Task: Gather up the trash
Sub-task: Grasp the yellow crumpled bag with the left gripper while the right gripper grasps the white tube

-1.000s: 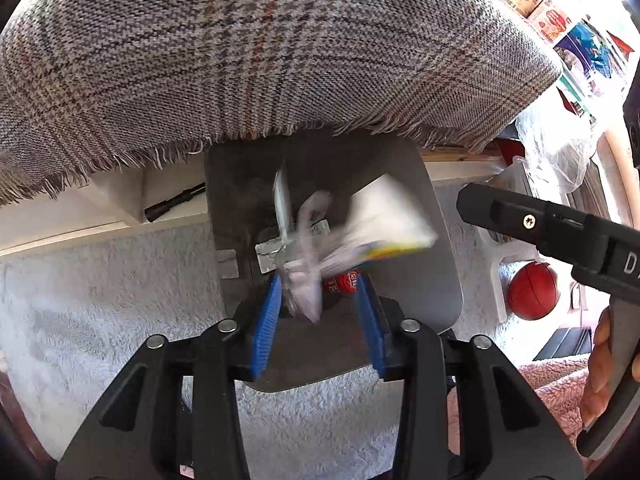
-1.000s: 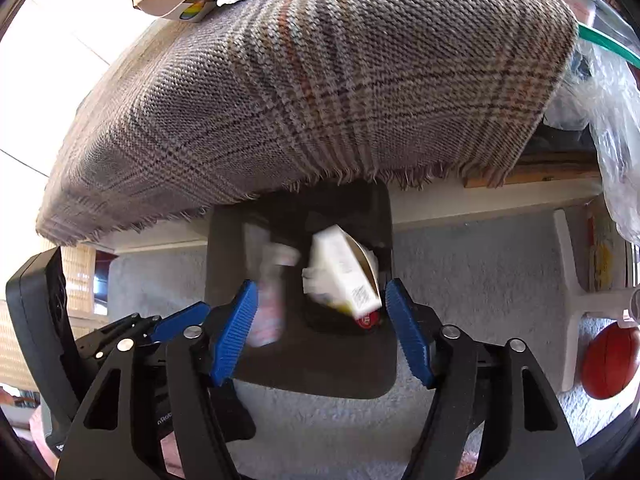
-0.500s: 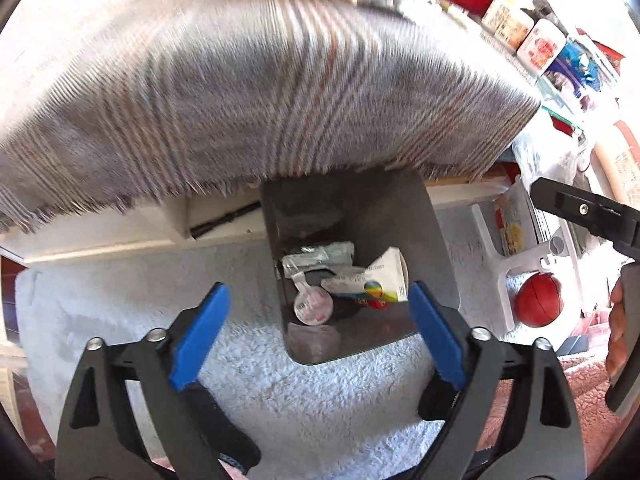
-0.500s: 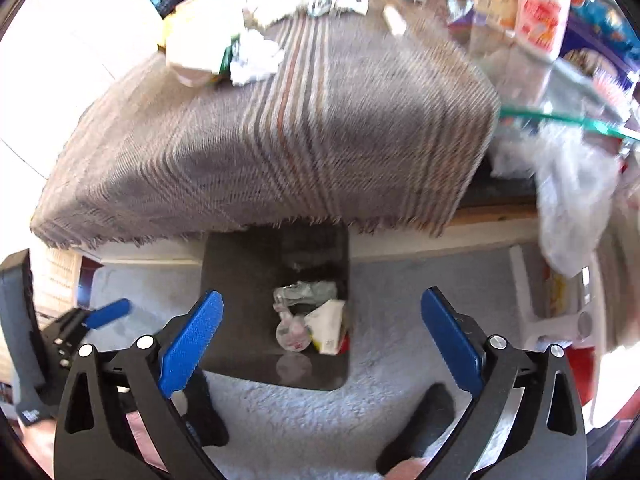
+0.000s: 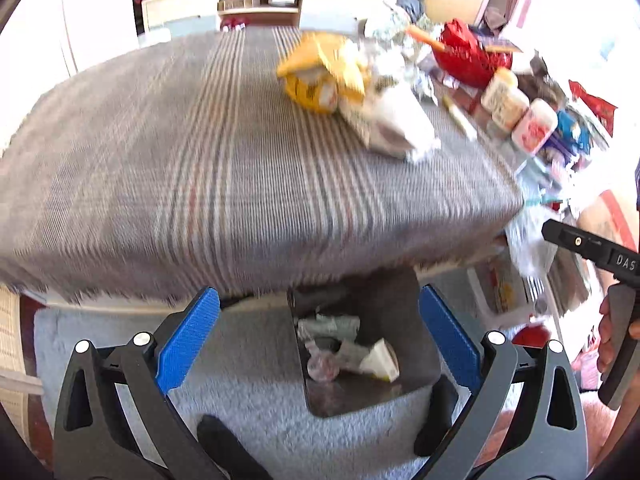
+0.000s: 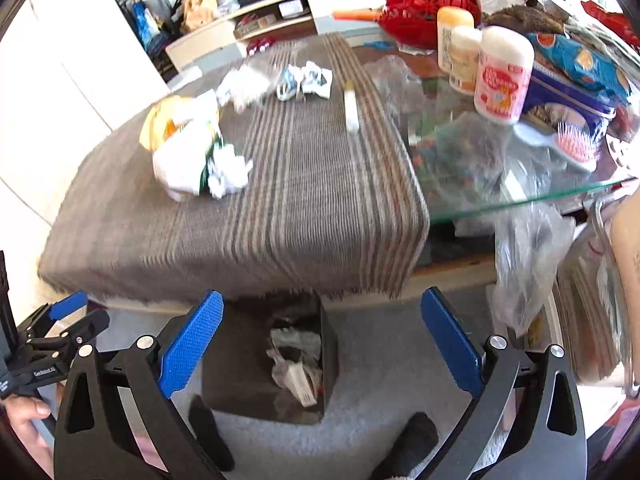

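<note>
A dark bin (image 5: 400,312) stands on the grey rug below the table's edge, with wrappers and a small carton (image 5: 380,360) inside; it also shows in the right wrist view (image 6: 240,360). On the plaid cloth (image 5: 200,152) lie a yellow bag (image 5: 316,76) and crumpled white paper (image 5: 392,120); the right wrist view shows the bag (image 6: 164,124), paper (image 6: 228,172) and small wrappers (image 6: 304,80). My left gripper (image 5: 320,340) is open and empty above the bin. My right gripper (image 6: 320,344) is open and empty above the bin.
Bottles (image 6: 504,76), a red basket (image 6: 424,8), snack packs and a pink brush (image 6: 576,148) crowd the glass table's right part. Plastic bags (image 6: 528,264) hang off its edge. A red ball (image 5: 532,336) lies on the floor.
Both grippers opened wide and dropped their trash into the bin, then rose and tilted up so the tabletop came into view.
</note>
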Motion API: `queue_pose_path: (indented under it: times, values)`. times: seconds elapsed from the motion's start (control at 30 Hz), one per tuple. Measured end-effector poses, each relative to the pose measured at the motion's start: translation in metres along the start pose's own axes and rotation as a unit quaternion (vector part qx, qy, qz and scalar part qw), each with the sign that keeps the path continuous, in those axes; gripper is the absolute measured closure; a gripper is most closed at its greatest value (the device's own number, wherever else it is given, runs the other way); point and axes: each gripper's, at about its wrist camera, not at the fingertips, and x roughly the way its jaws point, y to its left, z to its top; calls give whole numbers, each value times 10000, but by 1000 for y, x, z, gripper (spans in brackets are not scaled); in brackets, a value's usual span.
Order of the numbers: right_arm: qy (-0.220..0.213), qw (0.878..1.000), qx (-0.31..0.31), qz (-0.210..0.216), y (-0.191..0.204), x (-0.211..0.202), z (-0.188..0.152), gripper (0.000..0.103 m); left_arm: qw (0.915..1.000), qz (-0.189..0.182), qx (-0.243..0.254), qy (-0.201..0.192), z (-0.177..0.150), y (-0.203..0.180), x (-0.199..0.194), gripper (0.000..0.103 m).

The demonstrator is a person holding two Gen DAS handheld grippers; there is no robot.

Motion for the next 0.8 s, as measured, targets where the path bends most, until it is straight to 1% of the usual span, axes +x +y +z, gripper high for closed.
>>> queue_pose_path:
  times: [0.07, 0.23, 0.37, 0.47, 0.57, 0.67, 0.73, 0.8]
  values:
    - [-85, 10000, -15, 1, 0, 0, 12, 3, 10000, 57, 11, -75, 16, 0, -2, 8]
    - [-118, 9999, 78, 58, -1, 9, 37, 3, 9994, 185, 43, -295, 56, 0, -6, 8]
    - [-254, 9993, 249, 101, -6, 16, 63, 3, 9988, 205, 20, -443, 97, 0, -2, 8]
    - [-338, 9988, 347, 101, -9, 23, 87, 3, 9982, 233, -52, -550, 126, 0, 5, 8]
    - [-395, 9984, 388, 78, -13, 32, 107, 3, 9973, 404, -43, -613, 152, -3, 16, 8]
    - [-416, 9979, 478, 126, -16, 44, 124, 4, 9964, 529, 43, -664, 171, -4, 30, 8]
    - [-393, 9981, 456, 86, -16, 53, 131, 5, 9966, 539, 55, -624, 180, -3, 41, 8]
    - [-373, 9986, 367, 47, -15, 63, 138, 15, 9968, 567, 68, -559, 187, -2, 52, 8]
